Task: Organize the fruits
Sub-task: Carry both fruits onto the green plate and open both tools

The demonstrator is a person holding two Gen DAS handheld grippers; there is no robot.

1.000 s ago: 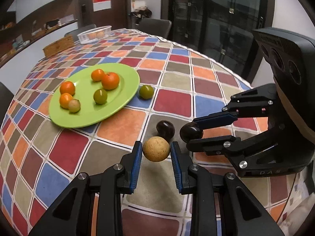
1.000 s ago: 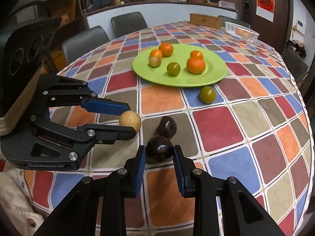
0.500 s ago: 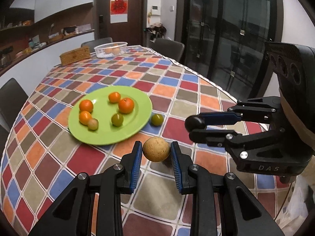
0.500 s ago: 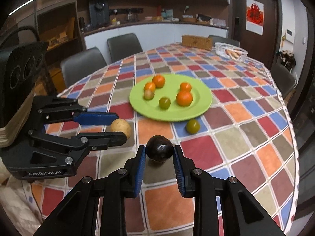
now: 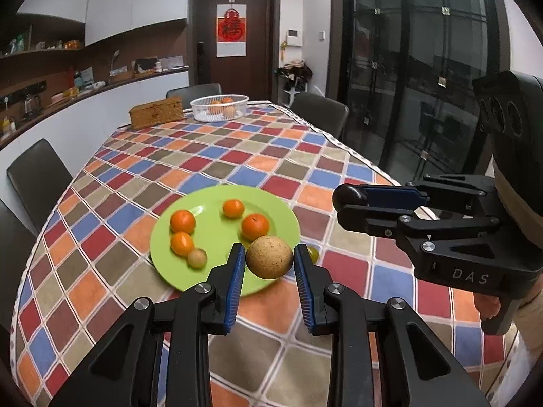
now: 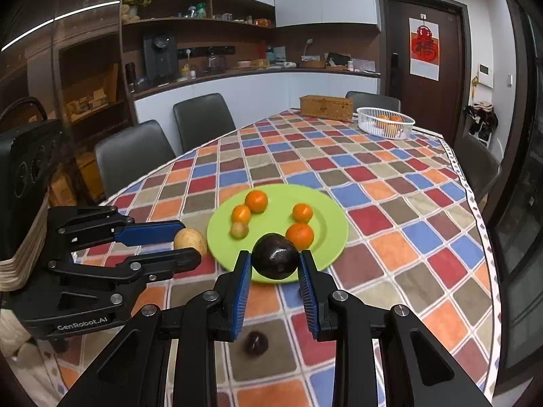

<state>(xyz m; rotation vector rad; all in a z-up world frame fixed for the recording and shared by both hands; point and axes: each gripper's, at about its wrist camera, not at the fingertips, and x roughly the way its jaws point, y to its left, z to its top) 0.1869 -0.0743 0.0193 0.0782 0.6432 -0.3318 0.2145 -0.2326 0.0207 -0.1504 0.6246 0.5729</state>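
Note:
My left gripper is shut on a round tan fruit, held in the air above the near edge of the green plate. My right gripper is shut on a dark purple fruit, also raised over the near rim of the plate. The plate holds several oranges and a small tan fruit. A small green fruit lies on the cloth by the plate's right rim. Another dark fruit lies on the cloth under my right gripper.
The table wears a checked cloth. A white basket with oranges and a wicker box stand at the far end. Dark chairs line the sides. The right gripper shows in the left wrist view.
Both grippers have risen from the table with their fruits and moved toward the plate. One dark fruit stays on the cloth below.

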